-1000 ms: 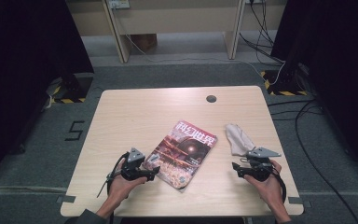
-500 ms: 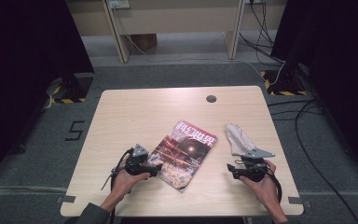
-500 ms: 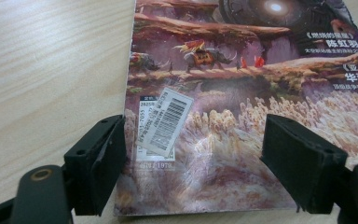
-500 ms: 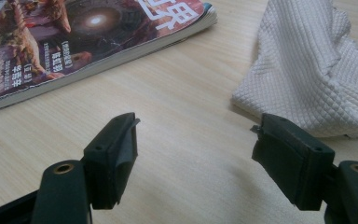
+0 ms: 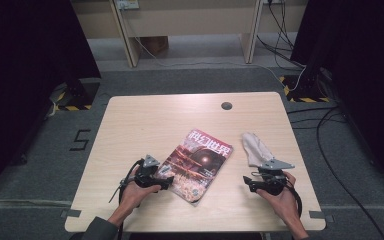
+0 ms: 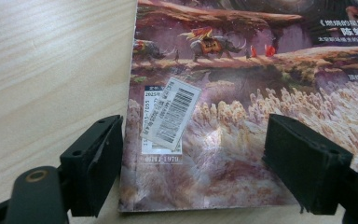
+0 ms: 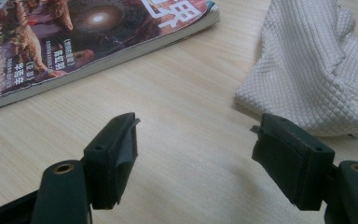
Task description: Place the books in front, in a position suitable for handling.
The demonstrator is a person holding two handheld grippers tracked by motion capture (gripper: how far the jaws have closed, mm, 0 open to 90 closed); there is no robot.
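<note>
Table point(image 5: 155, 120): rectangular, pale wood-grain top, on grey carpet floor point(image 5: 190, 80).
Grommet point(image 5: 226, 105): small, round, dark, set in the tabletop near its far edge.
Corner brackets point(image 5: 71, 214): grey, at the table's near corners.
Floor marking point(image 5: 80, 139): white figure "5", just left of the table.
Hazard tape point(image 5: 70, 106): yellow-and-black strips, beyond the far left corner and beyond the far right one.
Cables point(image 5: 330, 120): dark, trailing over the carpet right of the table.
Black curtains point(image 5: 25, 60): hanging at both sides.
Wooden bench legs point(image 5: 128, 35): pale, at the back, with a cardboard box point(image 5: 155, 45) between them.
</note>
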